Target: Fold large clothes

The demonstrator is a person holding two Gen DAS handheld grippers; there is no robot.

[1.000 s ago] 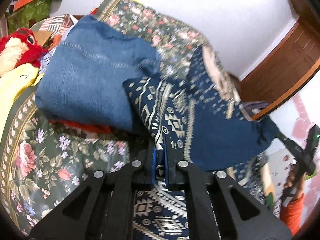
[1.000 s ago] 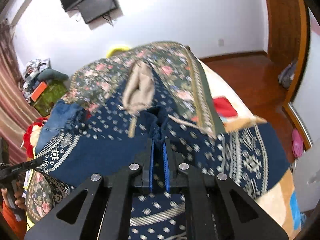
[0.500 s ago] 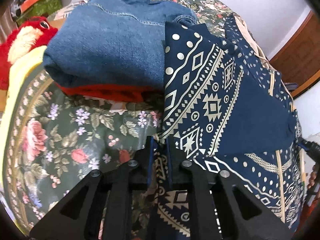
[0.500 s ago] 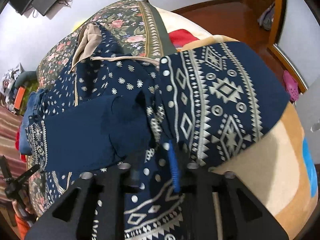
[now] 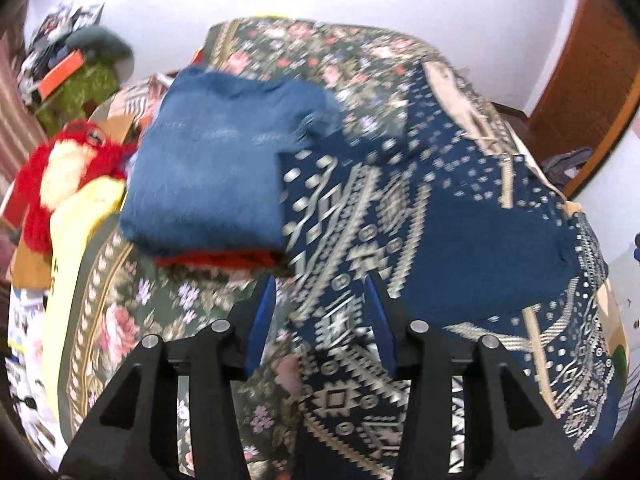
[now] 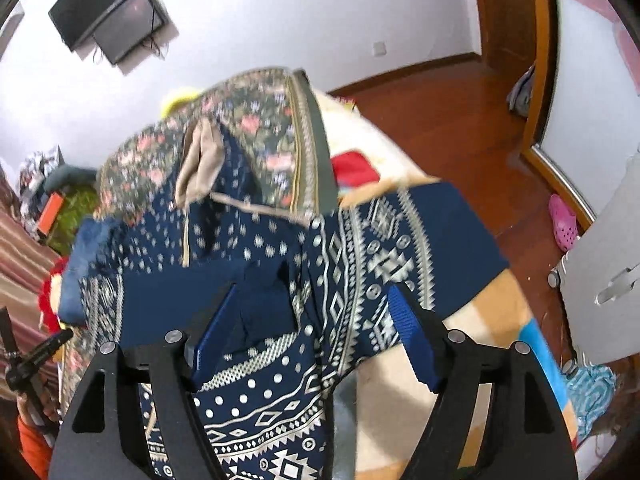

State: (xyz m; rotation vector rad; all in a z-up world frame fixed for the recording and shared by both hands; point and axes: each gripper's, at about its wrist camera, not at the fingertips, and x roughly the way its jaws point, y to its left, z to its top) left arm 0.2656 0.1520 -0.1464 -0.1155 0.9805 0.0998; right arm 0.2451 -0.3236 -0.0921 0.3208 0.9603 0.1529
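The navy patterned garment is lying spread across the bed, over the flowered bedspread, with both sleeves folded in across its body; its beige-lined hood is pointing toward the far wall. In the right wrist view the same garment is reaching from the bedspread out over the tan blanket at the bed's edge.

The left tongs are hanging over the garment's near patterned edge with the blue-padded fingers standing apart and nothing between them. The right tongs are likewise spread wide above the folded sleeve, gripping nothing, one blue pad showing over the blanket.

A folded pair of jeans is sitting on something red, just beside the garment's left sleeve and touching it. A red plush toy is lying near the jeans, past a yellow cloth. A dark screen is hanging on the white wall, and a pink shoe is lying on the wooden floor.
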